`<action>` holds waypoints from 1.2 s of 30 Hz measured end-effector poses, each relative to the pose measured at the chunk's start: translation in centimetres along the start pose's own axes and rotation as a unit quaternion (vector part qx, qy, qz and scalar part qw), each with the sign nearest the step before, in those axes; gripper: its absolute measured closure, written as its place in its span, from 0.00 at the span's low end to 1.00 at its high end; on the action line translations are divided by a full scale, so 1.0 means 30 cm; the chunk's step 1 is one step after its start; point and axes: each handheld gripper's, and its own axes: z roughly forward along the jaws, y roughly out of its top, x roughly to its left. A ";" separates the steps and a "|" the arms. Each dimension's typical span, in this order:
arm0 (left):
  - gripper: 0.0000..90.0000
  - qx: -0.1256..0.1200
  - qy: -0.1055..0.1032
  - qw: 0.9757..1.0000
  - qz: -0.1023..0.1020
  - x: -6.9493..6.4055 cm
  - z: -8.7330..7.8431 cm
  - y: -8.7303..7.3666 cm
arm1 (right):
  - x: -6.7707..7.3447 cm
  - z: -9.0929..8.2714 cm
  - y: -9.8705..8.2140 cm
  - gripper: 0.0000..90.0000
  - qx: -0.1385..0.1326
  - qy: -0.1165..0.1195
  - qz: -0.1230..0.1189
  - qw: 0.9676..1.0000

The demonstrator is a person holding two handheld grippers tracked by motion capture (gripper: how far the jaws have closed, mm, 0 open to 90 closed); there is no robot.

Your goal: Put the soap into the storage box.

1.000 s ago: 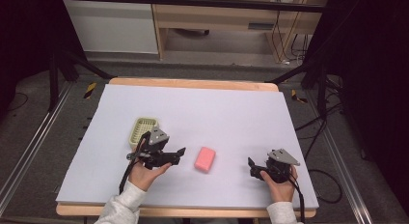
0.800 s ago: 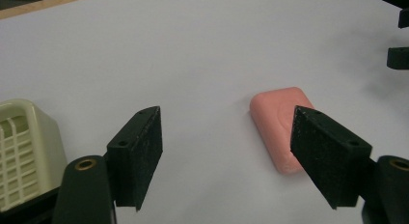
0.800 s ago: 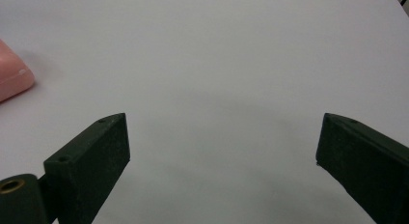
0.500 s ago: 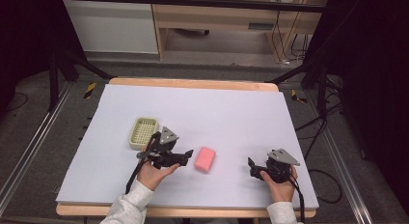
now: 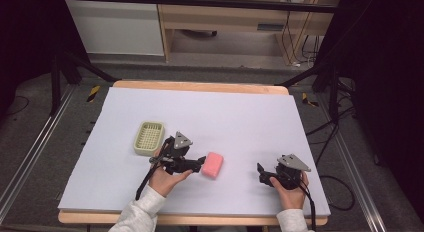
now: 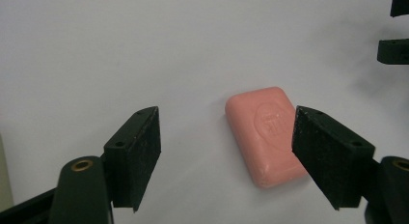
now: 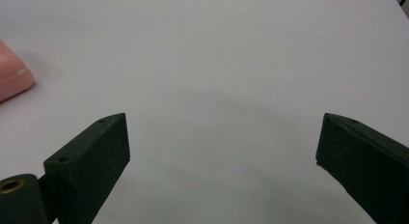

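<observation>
- A pale green soap dish (image 5: 149, 137) with a slotted floor sits on the left part of the white table (image 5: 240, 112), well away from the edges.
- Just right of the dish and a little nearer the person, the left gripper (image 5: 200, 165) lies low over the table in the person's left hand (image 5: 167, 177), its tips pointing right toward the soap.
- Its jaws stand apart and have just been opening; in the left gripper view bare table shows between the pads, and nothing is pressed by them.
- The pink soap bar (image 5: 212, 165) lies flat on the table, just beyond the left gripper's tips in the high view.
- In the left gripper view the soap (image 6: 267, 133) sits close ahead of the right-hand pad, which covers its near corner; whether the pad touches it I cannot tell. A stamped mark shows on its top face.
- Well to the right of the soap, the right gripper (image 5: 261, 172) rests near the table's front edge in the right hand (image 5: 290, 192), tips pointing left.
- Its jaws are spread wide over bare table in the right gripper view (image 7: 222, 151), holding nothing; one end of the soap (image 7: 12, 77) shows at that view's left edge.
</observation>
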 end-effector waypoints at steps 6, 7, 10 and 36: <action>0.28 0.008 0.000 1.000 0.003 -0.011 0.025 -0.001 | 0.000 0.000 0.000 0.06 0.000 0.001 0.000 1.000; 0.28 0.012 0.000 1.000 0.006 -0.011 0.028 0.000 | 0.000 0.000 0.000 0.06 0.000 0.001 0.000 1.000; 0.28 0.013 -0.001 1.000 0.006 -0.012 0.035 0.000 | 0.000 0.000 0.000 0.06 0.000 0.001 -0.001 1.000; 0.25 0.050 -0.010 0.998 0.026 -0.089 0.133 0.019 | -0.002 0.002 0.000 0.06 0.000 0.003 -0.002 1.000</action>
